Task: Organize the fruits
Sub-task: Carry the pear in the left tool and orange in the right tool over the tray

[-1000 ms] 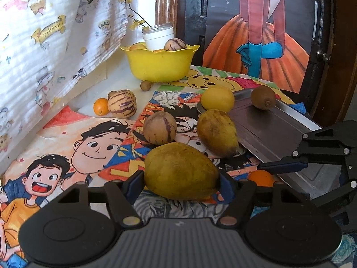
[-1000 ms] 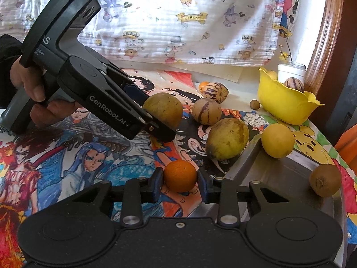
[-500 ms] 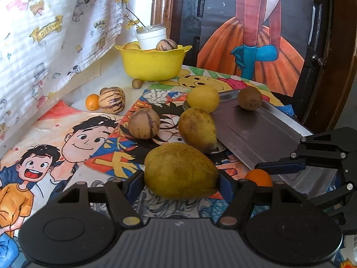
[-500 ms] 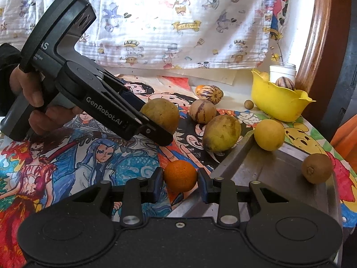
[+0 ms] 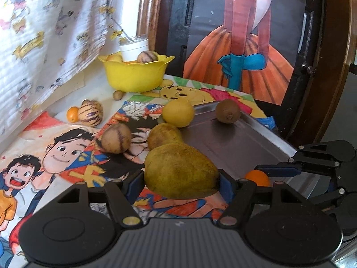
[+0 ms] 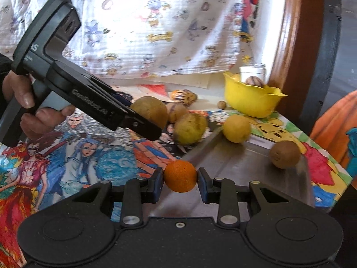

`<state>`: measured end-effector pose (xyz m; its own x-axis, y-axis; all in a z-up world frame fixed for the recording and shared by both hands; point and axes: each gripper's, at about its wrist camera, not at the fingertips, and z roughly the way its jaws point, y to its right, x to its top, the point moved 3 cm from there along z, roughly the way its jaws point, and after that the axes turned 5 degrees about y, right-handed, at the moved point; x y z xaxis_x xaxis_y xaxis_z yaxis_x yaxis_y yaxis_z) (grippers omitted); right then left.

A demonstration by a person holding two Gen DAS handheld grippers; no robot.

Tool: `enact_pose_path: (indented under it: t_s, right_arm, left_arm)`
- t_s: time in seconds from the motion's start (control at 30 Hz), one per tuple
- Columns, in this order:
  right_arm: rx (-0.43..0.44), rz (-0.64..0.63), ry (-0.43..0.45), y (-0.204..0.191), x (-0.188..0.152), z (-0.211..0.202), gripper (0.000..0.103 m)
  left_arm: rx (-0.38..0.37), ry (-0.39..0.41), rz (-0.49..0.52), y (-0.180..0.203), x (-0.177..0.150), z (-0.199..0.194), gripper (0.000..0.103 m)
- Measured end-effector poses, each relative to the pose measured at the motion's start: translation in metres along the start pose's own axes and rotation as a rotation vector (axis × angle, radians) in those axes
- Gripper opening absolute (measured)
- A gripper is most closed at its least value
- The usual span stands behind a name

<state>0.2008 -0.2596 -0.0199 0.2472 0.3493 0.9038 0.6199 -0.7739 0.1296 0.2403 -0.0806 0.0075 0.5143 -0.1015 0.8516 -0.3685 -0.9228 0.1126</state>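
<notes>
**Ana:** Left wrist view first. What does the left gripper (image 5: 181,179) have?

**Ben:** It is squeezing a big yellow-green mango (image 5: 181,170) between its two pads, one on each long end. The mango is up off the drawings. Just past it sits a second mango (image 5: 164,135), and then a lemon (image 5: 178,113) at the edge of the metal tray (image 5: 241,147).

**Ana:** And the right gripper (image 6: 180,179)?

**Ben:** It is clamped on a small orange (image 6: 180,176), pads on both sides, over the near corner of the tray. A kiwi (image 6: 285,154) sits further in on the tray. Far off, at the back, is a yellow bowl (image 6: 252,101) with some fruit in it.

**Ana:** Will the mango be hard to carry?

**Ben:** It looks heavy and smooth, so it could slip or tip. Holding it around the fat middle seems safest. Squeeze too hard and it may bruise.

**Ana:** The orange?

**Ben:** Light, round and bumpy. It could roll when let go, so it should be set down low.
</notes>
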Motion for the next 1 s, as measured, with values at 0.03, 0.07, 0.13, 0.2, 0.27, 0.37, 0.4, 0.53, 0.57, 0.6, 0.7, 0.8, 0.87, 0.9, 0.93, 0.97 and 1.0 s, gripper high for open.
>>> enact_pose_path:
  t_s: [0.03, 0.07, 0.13, 0.2, 0.27, 0.37, 0.4, 0.53, 0.57, 0.6, 0.7, 0.8, 0.87, 0.9, 0.93, 0.97, 1.0]
  right_arm:
    - [-0.012, 0.003, 0.001, 0.004, -0.001, -0.002, 0.035]
    - [-0.026, 0.007, 0.002, 0.009, -0.002, -0.005, 0.035]
    - [-0.055, 0.015, 0.003, 0.02, -0.005, -0.009, 0.035]
    - [-0.085, 0.023, 0.003, 0.033, -0.007, -0.012, 0.035]
    - [-0.114, 0.03, 0.003, 0.044, -0.008, -0.014, 0.035]
    - [-0.158, 0.036, 0.004, 0.064, -0.008, -0.014, 0.035]
    - [-0.17, 0.038, 0.005, 0.07, -0.009, -0.013, 0.035]
    - [-0.21, 0.039, 0.0, 0.093, -0.01, -0.006, 0.035]
    - [-0.215, 0.038, -0.003, 0.097, -0.01, -0.003, 0.035]
    - [-0.218, 0.037, -0.005, 0.101, -0.011, 0.0, 0.035]
    - [-0.223, 0.034, -0.016, 0.109, -0.014, 0.01, 0.035]
    - [-0.224, 0.037, -0.029, 0.117, -0.017, 0.02, 0.035]
    - [-0.226, 0.038, -0.043, 0.121, -0.019, 0.027, 0.035]
    - [-0.229, 0.038, -0.048, 0.123, -0.019, 0.031, 0.035]
    - [-0.232, 0.037, -0.051, 0.125, -0.02, 0.034, 0.035]
    - [-0.23, 0.036, -0.051, 0.127, -0.02, 0.036, 0.035]
    - [-0.227, 0.036, -0.052, 0.128, -0.02, 0.038, 0.035]
  left_arm:
    - [-0.004, 0.002, 0.0, 0.003, 0.002, 0.001, 0.073]
    - [-0.008, 0.004, 0.0, 0.007, 0.004, 0.003, 0.073]
    - [-0.023, 0.002, -0.008, 0.012, 0.007, 0.007, 0.073]
    - [-0.044, -0.005, -0.016, 0.017, 0.009, 0.013, 0.073]
    - [-0.058, -0.01, -0.01, 0.023, 0.011, 0.018, 0.073]
    - [-0.075, -0.012, 0.003, 0.033, 0.015, 0.027, 0.073]
    - [-0.08, -0.013, 0.003, 0.035, 0.016, 0.03, 0.073]
    - [-0.087, -0.019, -0.005, 0.043, 0.019, 0.044, 0.073]
    - [-0.084, -0.022, -0.006, 0.045, 0.019, 0.048, 0.073]
    - [-0.076, -0.023, -0.006, 0.046, 0.019, 0.051, 0.073]
    - [-0.059, -0.026, -0.005, 0.05, 0.02, 0.061, 0.073]
    - [-0.05, -0.036, -0.017, 0.051, 0.019, 0.07, 0.073]
    - [-0.039, -0.043, -0.018, 0.052, 0.019, 0.076, 0.073]
    - [-0.034, -0.047, -0.019, 0.052, 0.019, 0.078, 0.073]
    - [-0.03, -0.05, -0.02, 0.052, 0.018, 0.081, 0.073]
    - [-0.026, -0.053, -0.023, 0.051, 0.018, 0.082, 0.073]
    - [-0.023, -0.057, -0.024, 0.051, 0.017, 0.084, 0.073]
